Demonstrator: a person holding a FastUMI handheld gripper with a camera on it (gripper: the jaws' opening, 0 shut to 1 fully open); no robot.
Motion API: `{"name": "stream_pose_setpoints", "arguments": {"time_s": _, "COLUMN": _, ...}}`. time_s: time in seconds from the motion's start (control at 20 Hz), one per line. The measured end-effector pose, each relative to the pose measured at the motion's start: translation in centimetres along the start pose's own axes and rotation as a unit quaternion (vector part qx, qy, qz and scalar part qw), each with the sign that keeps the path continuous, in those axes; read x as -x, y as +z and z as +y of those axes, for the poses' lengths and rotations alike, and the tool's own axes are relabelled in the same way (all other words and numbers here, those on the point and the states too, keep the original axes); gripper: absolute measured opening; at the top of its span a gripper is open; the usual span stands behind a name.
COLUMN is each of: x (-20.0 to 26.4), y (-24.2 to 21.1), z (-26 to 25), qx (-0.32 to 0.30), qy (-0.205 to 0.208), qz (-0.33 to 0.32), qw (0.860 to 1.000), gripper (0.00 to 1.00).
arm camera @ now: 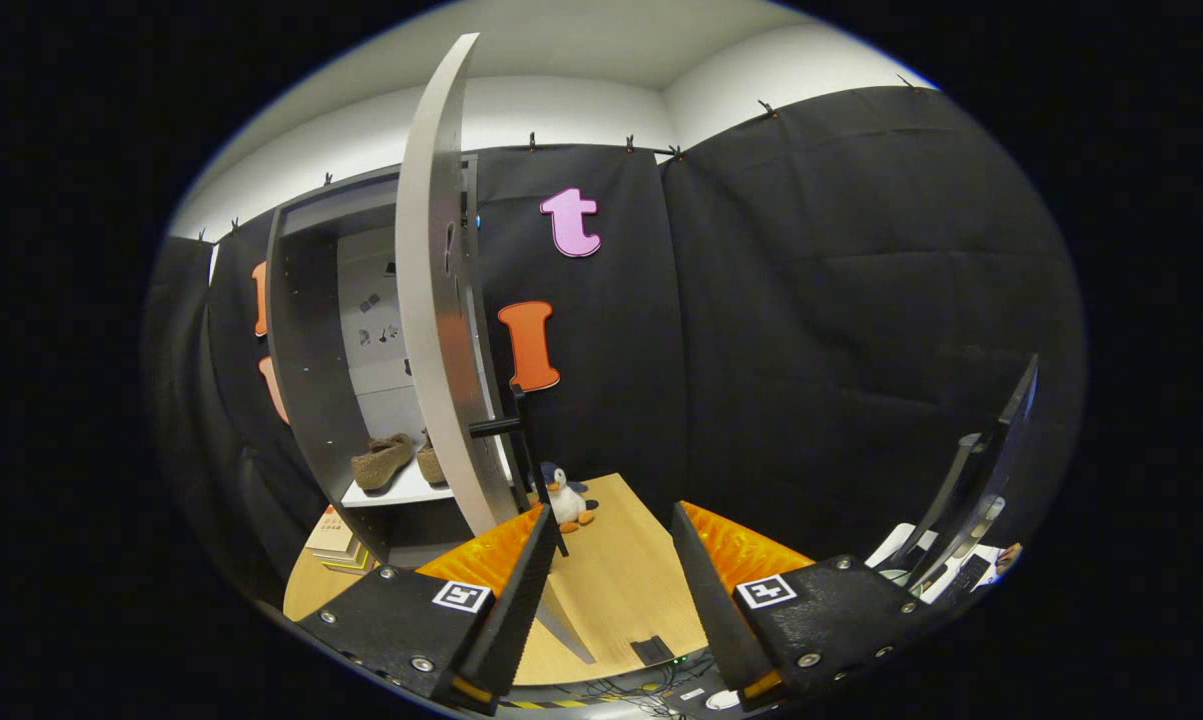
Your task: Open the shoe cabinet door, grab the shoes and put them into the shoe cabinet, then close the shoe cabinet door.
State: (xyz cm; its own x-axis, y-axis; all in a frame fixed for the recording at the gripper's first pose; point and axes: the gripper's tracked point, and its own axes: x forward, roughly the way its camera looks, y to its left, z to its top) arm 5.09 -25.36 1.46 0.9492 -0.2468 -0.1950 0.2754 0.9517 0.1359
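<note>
The grey shoe cabinet [306,330] stands at the left on the wooden floor, its door [436,300] swung open with the edge facing me. A pair of tan shoes [383,460] rests on the white shelf [401,492] inside, partly hidden by the door. My gripper [611,540] is open with nothing between its fingers. The left fingertip [536,530] sits close to the door's lower edge; whether it touches I cannot tell. A black handle [496,427] sticks out from the door just above that finger.
A small penguin plush toy [564,497] sits on the wooden floor [621,580] just beyond the fingers, beside the door. Yellow books [336,545] lie under the cabinet's left side. A monitor and desk items [971,510] stand to the right. Cables lie near the floor's front edge.
</note>
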Motion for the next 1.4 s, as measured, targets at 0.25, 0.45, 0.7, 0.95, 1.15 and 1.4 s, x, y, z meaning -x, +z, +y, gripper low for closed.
{"name": "stream_pose_setpoints", "arguments": {"time_s": 0.25, "x": -2.0, "y": -0.7, "z": 0.8, "qx": 0.004, "qy": 0.014, "qz": 0.014, "qw": 1.000, "gripper": 0.77}}
{"name": "stream_pose_setpoints", "arguments": {"time_s": 0.45, "x": -2.6, "y": -0.5, "z": 1.3, "qx": 0.016, "qy": 0.022, "qz": 0.006, "qw": 1.000, "gripper": 0.78}}
{"name": "stream_pose_setpoints", "arguments": {"time_s": 0.7, "x": -2.8, "y": -0.5, "z": 2.0, "qx": 0.010, "qy": 0.030, "qz": 0.006, "qw": 0.999, "gripper": 0.78}}
{"name": "stream_pose_setpoints", "arguments": {"time_s": 0.95, "x": -2.4, "y": -0.5, "z": 2.8, "qx": 0.016, "qy": 0.032, "qz": -0.008, "qw": 0.999, "gripper": 0.76}}
{"name": "stream_pose_setpoints", "arguments": {"time_s": 1.15, "x": -1.9, "y": -0.8, "z": 4.8, "qx": 0.010, "qy": 0.052, "qz": -0.017, "qw": 0.998, "gripper": 0.76}}
{"name": "stream_pose_setpoints", "arguments": {"time_s": 1.4, "x": -1.0, "y": -1.2, "z": 9.2, "qx": 0.026, "qy": 0.114, "qz": -0.029, "qw": 0.993, "gripper": 0.76}}
